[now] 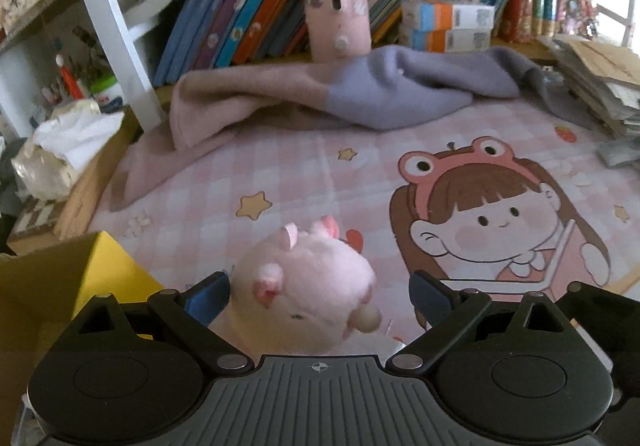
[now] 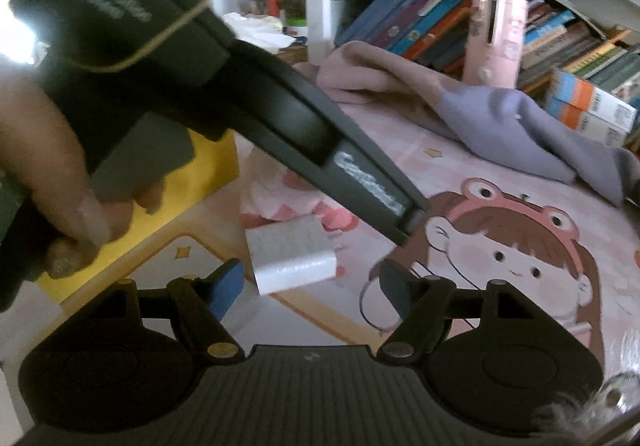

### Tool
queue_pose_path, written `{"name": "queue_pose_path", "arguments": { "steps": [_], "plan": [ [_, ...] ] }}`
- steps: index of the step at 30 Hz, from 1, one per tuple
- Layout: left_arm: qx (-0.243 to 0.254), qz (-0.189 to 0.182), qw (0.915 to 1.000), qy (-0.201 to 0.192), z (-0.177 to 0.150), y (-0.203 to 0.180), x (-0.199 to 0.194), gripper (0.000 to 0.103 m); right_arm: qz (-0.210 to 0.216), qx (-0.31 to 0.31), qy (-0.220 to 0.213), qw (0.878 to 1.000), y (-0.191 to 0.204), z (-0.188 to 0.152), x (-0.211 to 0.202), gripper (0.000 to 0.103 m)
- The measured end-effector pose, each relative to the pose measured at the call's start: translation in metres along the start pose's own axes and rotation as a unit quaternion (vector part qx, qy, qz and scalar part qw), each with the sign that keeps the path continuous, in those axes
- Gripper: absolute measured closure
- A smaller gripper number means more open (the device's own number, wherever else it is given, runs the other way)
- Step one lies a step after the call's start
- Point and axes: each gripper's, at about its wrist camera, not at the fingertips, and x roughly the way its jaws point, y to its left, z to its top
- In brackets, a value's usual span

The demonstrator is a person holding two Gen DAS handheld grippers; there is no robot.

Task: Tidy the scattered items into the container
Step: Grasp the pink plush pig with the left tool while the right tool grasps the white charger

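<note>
plush pig (image 1: 304, 286) — between left gripper (image 1: 318, 296) fingers, apart, unclamped; white block (image 2: 290, 254) — just ahead of right gripper (image 2: 310, 284), fingers apart; yellow box (image 1: 108, 266) left.

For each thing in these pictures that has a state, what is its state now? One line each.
left gripper: open, jaws on either side of the toy, not pressing.
pink plush toy: lying on the mat, not gripped.
right gripper: open, nothing held.
white block: resting on the mat, untouched.
blanket: crumpled.
yellow box: open top, contents hidden.
</note>
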Motion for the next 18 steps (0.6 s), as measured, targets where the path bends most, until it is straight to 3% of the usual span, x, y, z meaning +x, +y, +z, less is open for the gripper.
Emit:
{"name": "queue_pose_path", "arguments": {
  "steps": [2,5,7,18],
  "plan": [
    [-0.004,0.002,1.0000,0.003,0.001,0.002,0.005,0.012,0.004,-0.006,-0.001,1.000,0.001,0.002,0.006,0.029],
    [0.001,0.023,0.9997,0.002,0.001,0.006,0.010,0.034,0.005,-0.002,-0.003,1.000,-0.002,0.005,0.015,0.029],
    [-0.007,0.018,0.9998,0.001,0.003,0.012,0.009,0.039,0.010,0.005,-0.001,1.000,-0.004,0.006,0.020,0.028],
    [-0.034,0.021,0.9984,-0.039,0.016,0.016,-0.014,0.045,0.036,0.020,0.015,0.999,-0.011,0.010,0.046,0.030]
  ]
}}
